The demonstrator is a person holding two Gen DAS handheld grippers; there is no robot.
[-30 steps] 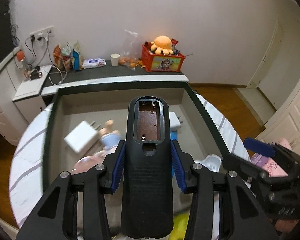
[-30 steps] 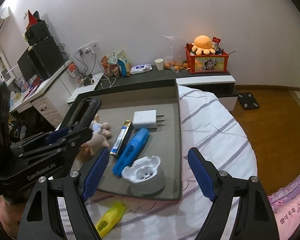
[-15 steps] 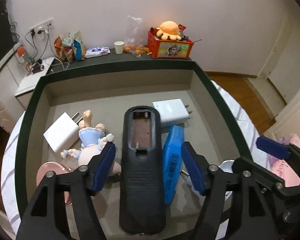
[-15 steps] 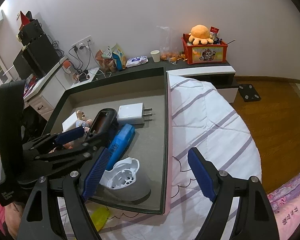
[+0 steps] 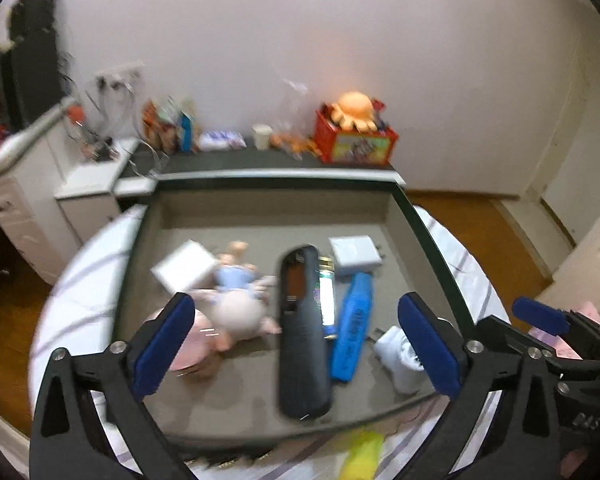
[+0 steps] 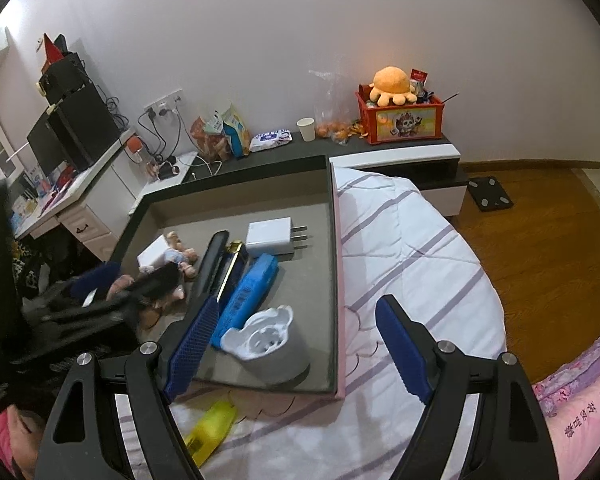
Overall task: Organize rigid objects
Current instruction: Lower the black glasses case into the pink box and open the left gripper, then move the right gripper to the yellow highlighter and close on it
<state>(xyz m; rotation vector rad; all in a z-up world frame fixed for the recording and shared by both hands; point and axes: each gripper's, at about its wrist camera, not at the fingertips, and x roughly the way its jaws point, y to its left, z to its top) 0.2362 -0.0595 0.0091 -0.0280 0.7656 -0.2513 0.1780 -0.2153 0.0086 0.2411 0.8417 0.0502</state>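
White chargers [image 5: 355, 255], two; black remote [image 5: 302, 330], one.

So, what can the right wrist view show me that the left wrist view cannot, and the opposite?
Only the right wrist view shows the black scale on the floor and the computer monitor. Only the left wrist view shows the right gripper from the side and the opening left gripper, nothing between its pads. Both show the tray, black remote, blue case, white charger, doll and yellow object.
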